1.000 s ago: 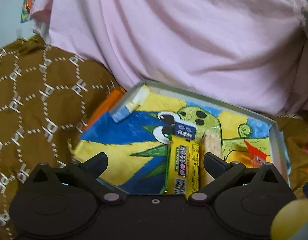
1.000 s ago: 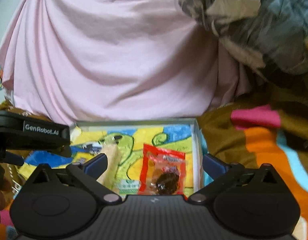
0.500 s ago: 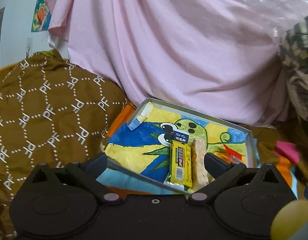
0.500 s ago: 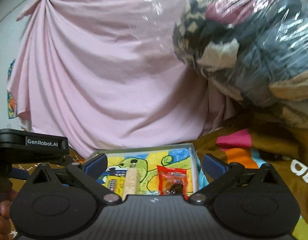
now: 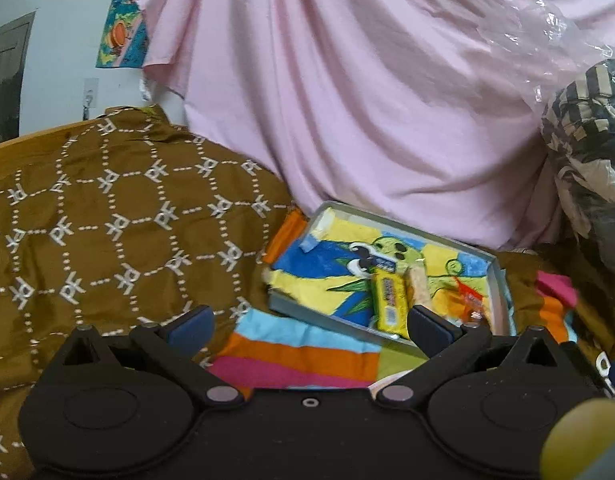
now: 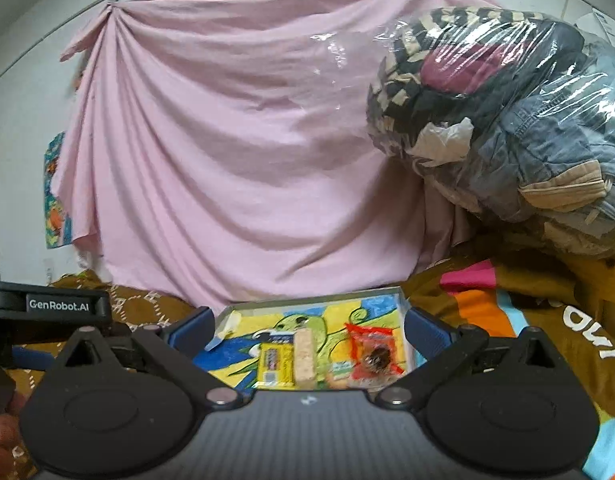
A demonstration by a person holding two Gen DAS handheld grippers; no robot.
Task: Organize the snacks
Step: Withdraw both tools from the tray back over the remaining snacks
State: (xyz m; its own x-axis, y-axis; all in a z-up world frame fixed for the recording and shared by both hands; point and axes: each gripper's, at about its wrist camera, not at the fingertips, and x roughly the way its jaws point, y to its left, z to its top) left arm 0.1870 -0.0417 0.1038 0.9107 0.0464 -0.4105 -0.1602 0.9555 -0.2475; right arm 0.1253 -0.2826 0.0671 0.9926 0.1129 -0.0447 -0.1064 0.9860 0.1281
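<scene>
Both tongs, the left gripper (image 5: 307,326) and the right gripper (image 6: 309,328), are spread wide and hold nothing. Just beyond their tips lies the tray (image 6: 307,301), where the yellow packet (image 6: 272,364), the beige bar (image 6: 304,356) and the red packet (image 6: 373,354) lie in a row, probably to keep them tidy.

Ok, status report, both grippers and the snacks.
Left gripper open, empty. Right gripper open, empty. Snacks: yellow bar, wafer, red packet in tray. Nothing in the way.

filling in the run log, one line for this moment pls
left gripper open, empty | right gripper open, empty | tray: yellow packet, beige bar, red packet
</scene>
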